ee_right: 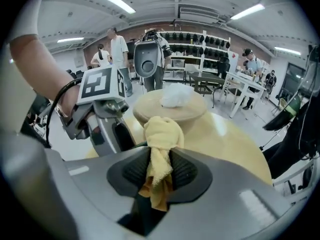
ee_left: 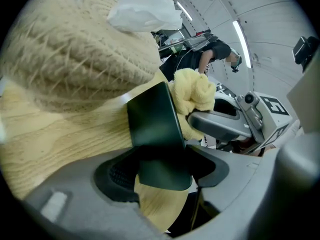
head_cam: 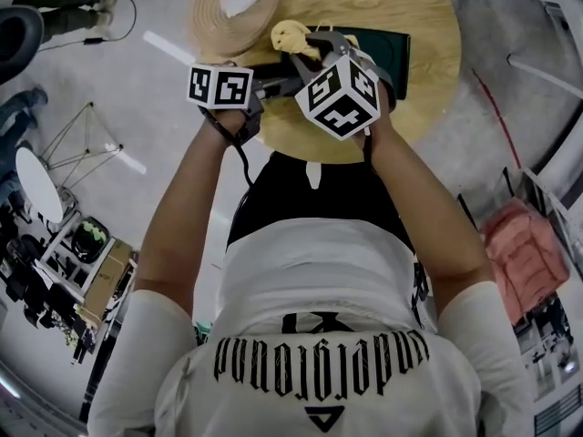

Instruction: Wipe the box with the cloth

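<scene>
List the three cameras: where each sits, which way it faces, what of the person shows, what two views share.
Head view: on the person's head, facing steeply down at the round wooden table; torso, forearms, left gripper and right gripper show.
Left gripper view: on the left gripper, facing along its jaws, shut on the dark green flat box; right gripper shows.
Right gripper view: on the right gripper, facing across the table; jaws pinch the crumpled yellow cloth; left forearm shows.
Shared: both gripper views show the round woven straw item.

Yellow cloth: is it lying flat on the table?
No, the yellow cloth is bunched up and pinched between the right gripper's fingers.
</scene>
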The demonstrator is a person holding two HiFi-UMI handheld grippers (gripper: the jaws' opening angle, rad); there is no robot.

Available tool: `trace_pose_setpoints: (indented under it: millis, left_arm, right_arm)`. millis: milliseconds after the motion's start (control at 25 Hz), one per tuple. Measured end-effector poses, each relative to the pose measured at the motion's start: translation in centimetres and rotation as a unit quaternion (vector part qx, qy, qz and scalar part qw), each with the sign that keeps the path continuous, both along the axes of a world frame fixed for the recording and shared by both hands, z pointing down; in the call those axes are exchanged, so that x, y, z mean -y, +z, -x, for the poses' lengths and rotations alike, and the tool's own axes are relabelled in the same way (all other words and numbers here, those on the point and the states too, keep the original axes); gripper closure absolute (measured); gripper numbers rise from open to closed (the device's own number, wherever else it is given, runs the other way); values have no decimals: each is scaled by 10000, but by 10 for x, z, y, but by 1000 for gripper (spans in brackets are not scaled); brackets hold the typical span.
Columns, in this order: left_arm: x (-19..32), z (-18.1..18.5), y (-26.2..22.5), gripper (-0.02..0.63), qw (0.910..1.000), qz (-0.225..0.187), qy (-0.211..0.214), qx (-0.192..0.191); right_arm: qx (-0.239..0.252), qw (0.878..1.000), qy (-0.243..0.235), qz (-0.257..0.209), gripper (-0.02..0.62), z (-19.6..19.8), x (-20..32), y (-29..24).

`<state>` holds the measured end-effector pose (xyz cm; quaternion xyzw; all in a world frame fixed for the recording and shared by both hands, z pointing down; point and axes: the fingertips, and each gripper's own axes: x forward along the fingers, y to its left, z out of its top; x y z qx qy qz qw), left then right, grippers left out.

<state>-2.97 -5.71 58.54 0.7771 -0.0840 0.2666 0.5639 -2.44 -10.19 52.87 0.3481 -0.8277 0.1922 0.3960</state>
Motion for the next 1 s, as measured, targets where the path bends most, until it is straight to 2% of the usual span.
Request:
trace_pose_setpoints:
  millis: [160, 280, 440, 600, 720, 840, 1000]
  left_arm:
    - [1, 2, 0, 295, 9999, 24, -132, -7]
    - [2, 2, 0, 295, 9999, 28, -157, -6]
    - [2, 1, 3, 295, 9998, 38, -169, -25]
    - [1, 1, 3, 290, 9998, 80, -162, -68]
    - [2, 1, 3, 288, 9998, 75, -143, -68]
    - [3, 0, 3, 288, 9998, 85, -169, -74]
    - [1, 1, 4, 288, 9995, 103, -269, -104]
  right_arm:
    - [-98, 9999, -58, 10, 506, -6, -25, 4]
    - [-123, 9997, 187, 41, 506, -28, -40, 4]
    - [-215, 9969, 740, 174, 506, -78, -59, 6]
    - [-631, 9905, 1208, 175, 505, -138, -78, 5]
    - [-709, 9843, 1608, 168, 505, -172, -86, -1]
    - [-738, 9804, 1821, 126, 503, -178, -94, -10]
    - [-689, 9771, 2005, 187, 506, -159, -121, -1]
